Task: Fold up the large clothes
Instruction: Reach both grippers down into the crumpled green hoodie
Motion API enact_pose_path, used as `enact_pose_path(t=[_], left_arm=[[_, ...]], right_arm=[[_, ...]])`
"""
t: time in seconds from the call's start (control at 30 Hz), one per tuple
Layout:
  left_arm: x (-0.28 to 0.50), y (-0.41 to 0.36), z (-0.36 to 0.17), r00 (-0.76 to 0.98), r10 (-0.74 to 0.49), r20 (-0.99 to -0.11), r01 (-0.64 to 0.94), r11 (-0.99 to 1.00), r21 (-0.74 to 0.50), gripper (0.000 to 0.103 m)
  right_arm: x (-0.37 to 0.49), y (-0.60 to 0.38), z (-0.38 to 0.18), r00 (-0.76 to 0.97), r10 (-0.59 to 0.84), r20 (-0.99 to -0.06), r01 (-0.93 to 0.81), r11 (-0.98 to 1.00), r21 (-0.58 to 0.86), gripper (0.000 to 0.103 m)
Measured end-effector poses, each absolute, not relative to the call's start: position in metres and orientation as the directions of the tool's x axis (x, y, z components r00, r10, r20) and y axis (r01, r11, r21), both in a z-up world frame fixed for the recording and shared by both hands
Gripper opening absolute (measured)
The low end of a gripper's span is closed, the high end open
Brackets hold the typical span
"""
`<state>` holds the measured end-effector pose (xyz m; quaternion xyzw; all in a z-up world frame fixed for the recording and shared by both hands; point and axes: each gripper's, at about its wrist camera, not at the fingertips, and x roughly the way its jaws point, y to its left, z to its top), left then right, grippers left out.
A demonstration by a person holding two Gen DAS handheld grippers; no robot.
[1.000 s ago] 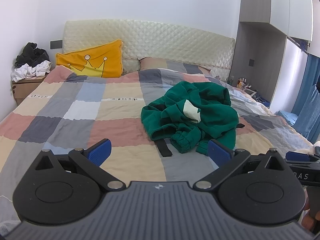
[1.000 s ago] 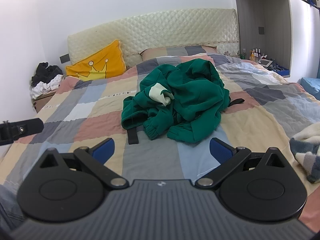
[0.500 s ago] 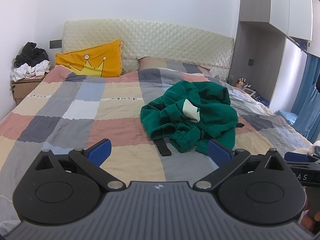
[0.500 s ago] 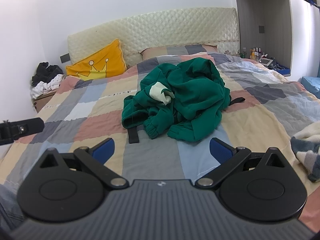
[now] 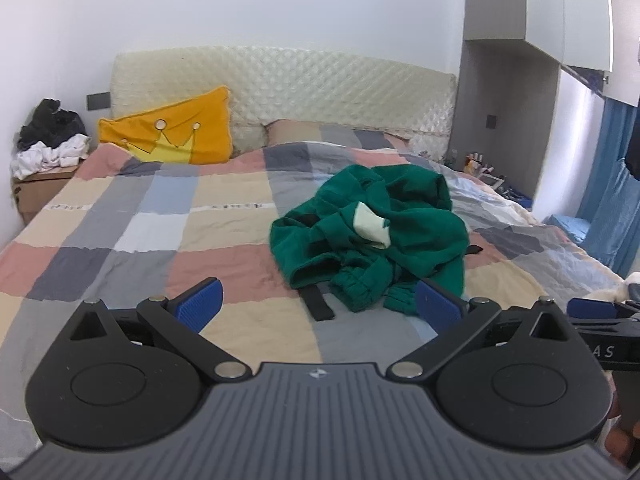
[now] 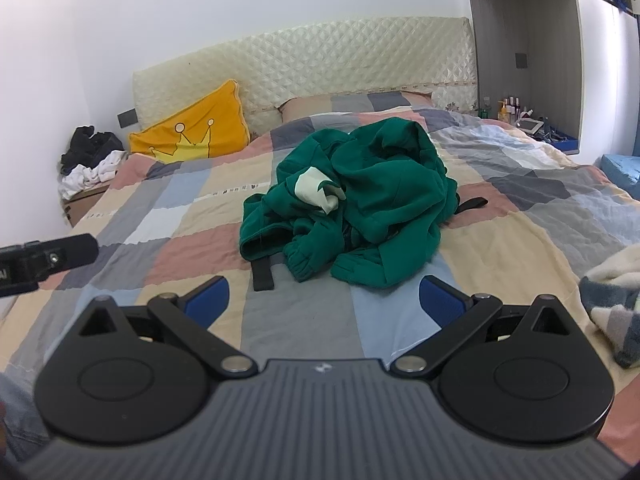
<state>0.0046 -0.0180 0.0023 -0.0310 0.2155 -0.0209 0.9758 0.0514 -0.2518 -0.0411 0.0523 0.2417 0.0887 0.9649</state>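
A crumpled green sweatshirt (image 5: 372, 236) with a pale patch lies in a heap on the patchwork bed cover (image 5: 132, 240). It also shows in the right wrist view (image 6: 360, 208). A black strap (image 5: 318, 304) sticks out from under its near edge. My left gripper (image 5: 320, 306) is open and empty, held above the bed short of the heap. My right gripper (image 6: 323, 300) is open and empty, also short of the heap. The right gripper's tip shows at the right edge of the left wrist view (image 5: 592, 308), and the left gripper's tip shows at the left edge of the right wrist view (image 6: 48, 258).
A yellow crown pillow (image 5: 172, 132) leans on the quilted headboard (image 5: 320, 80). A pile of clothes (image 5: 48, 144) sits on a box at the left wall. A striped knit garment (image 6: 612, 300) lies at the bed's right edge. A nightstand with bottles (image 6: 516, 114) stands far right.
Both grippers have shifted very slightly; the sweatshirt has not moved and both grippers stay open.
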Motion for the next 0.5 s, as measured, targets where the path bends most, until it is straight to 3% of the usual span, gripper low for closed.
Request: enact_pose_path(t=[0.37,0.5], left_arm=[[0.023,-0.021,-0.007,0.908,-0.007,-0.420,-0.003,1.000,-0.024,0.103],[0.043,-0.024,-0.011,0.903,-0.047,-0.428,0.036,0.999,-0.033,0.103]], right_arm=[[0.066,-0.255,-0.050,0.871,0.182,-0.456,-0.128,0.981,0.146,0.103],[0.088,-0.261,-0.058,0.882,0.145,-0.449,-0.077,0.983,0.166,0.103]])
